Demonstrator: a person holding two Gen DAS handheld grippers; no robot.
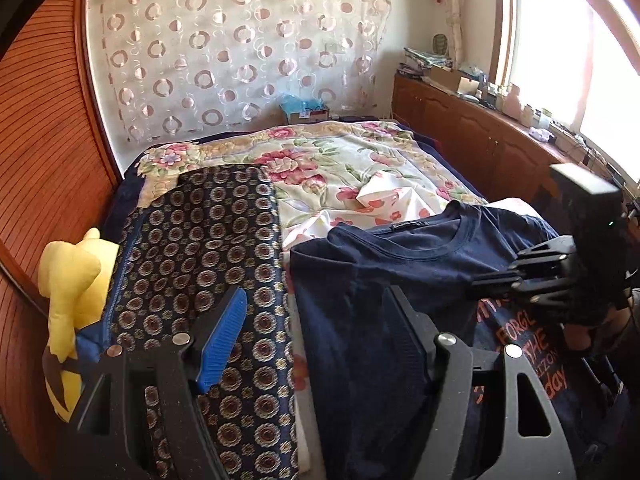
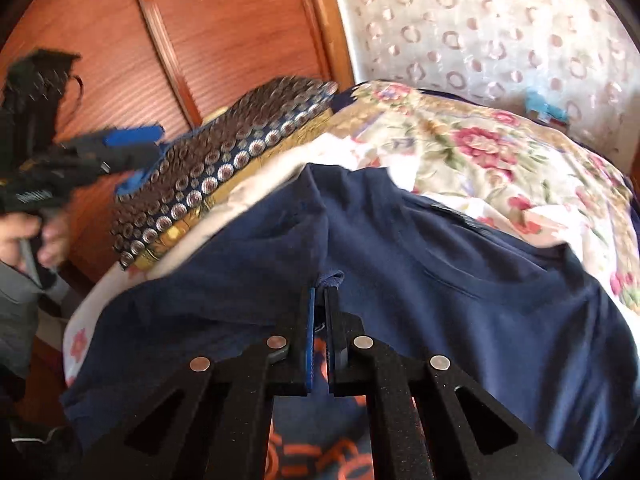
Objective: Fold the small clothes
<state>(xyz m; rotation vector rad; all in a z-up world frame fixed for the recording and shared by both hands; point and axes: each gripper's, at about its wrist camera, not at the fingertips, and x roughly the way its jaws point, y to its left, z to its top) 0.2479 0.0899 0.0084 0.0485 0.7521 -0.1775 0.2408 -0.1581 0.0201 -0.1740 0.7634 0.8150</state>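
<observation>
A bed (image 1: 340, 160) with a floral cover fills the middle of both views, with a wooden wardrobe (image 1: 52, 152) at the left of the frame and a circle-patterned curtain (image 1: 240, 48) above. A dark patterned cushion (image 1: 208, 240) lies at the left of the left wrist view, a yellow plush toy (image 1: 76, 280) beside it. The navy T-shirt (image 1: 400, 264) with orange lettering is spread across the lower right of that view, neckline toward the top. The right gripper (image 2: 319, 296) is closed tight, a fold of the T-shirt pinched at its tips. The left gripper (image 1: 316, 320) stands wide, holding nothing, above the T-shirt's left edge and the cushion.
</observation>
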